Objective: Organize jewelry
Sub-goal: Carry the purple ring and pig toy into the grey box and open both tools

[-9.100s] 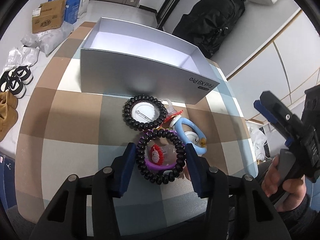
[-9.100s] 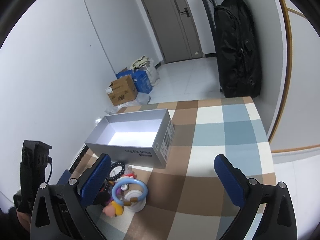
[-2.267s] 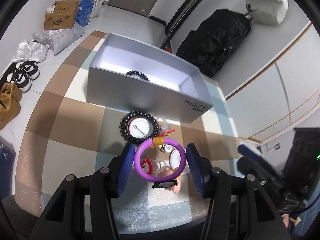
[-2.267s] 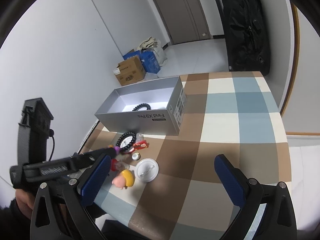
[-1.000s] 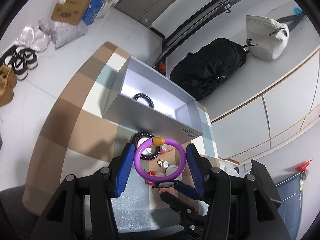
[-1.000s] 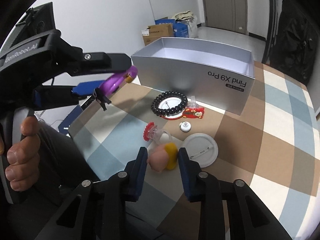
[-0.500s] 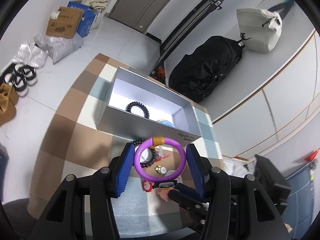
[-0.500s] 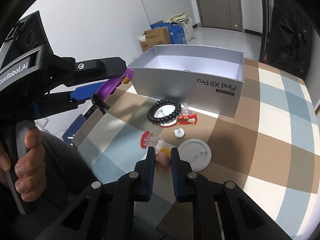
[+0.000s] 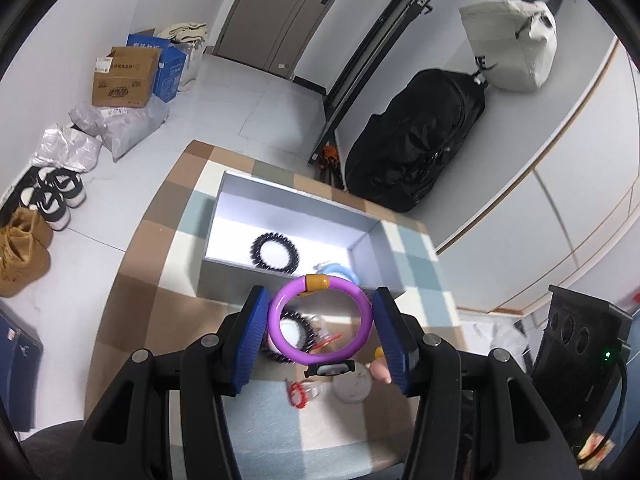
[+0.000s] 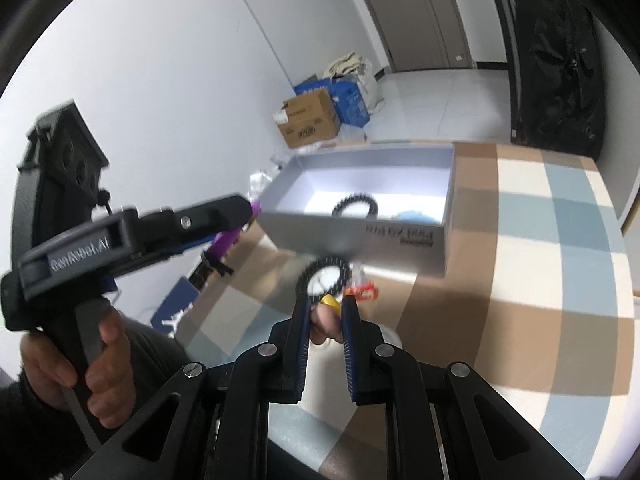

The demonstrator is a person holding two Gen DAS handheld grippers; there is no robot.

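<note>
The left gripper (image 9: 320,326) grips a purple ring (image 9: 320,322) across its width, in the air on the near side of the box (image 9: 280,276). The right gripper (image 10: 326,316) is clenched on a small pink and yellow figure (image 10: 326,318), also short of the box. The ring is pinched only at two points of its rim, so it can pivot or pop out. Both loads must clear the near wall; a low carry can knock the box.

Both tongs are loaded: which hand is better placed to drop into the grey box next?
Left, probably: its tongs hold the purple plastic ring just short of the grey cardboard box.
</note>
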